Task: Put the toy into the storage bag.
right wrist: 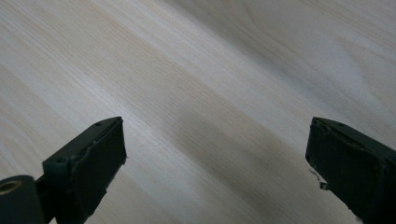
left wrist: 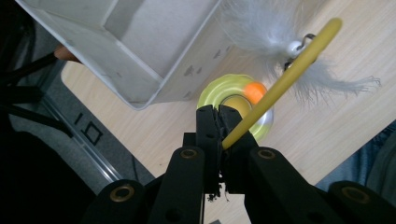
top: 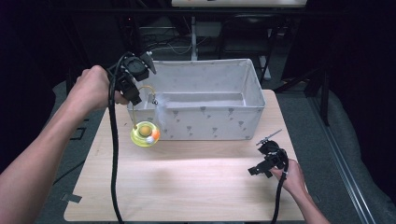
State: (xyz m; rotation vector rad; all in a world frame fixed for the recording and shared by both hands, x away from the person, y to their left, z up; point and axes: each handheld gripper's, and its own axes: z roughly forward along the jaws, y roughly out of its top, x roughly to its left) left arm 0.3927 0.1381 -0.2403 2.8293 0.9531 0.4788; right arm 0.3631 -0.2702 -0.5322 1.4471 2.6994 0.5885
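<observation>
Your right gripper (right wrist: 217,158) over bare table (right wrist: 210,70)
Your two black jaws stand wide apart at the lower corners, with only pale wood grain running diagonally between them.

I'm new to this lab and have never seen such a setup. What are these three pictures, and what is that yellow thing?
A person holds a tool with two black jaws in each hand. One picture looks down from above; the others come from cameras riding on each tool. The left hand-held gripper is shut on the yellow wand of a cat toy with a white feather and a round yellow base, beside a grey fabric bin. The right hand-held gripper hangs open over the bare wooden table.
</observation>
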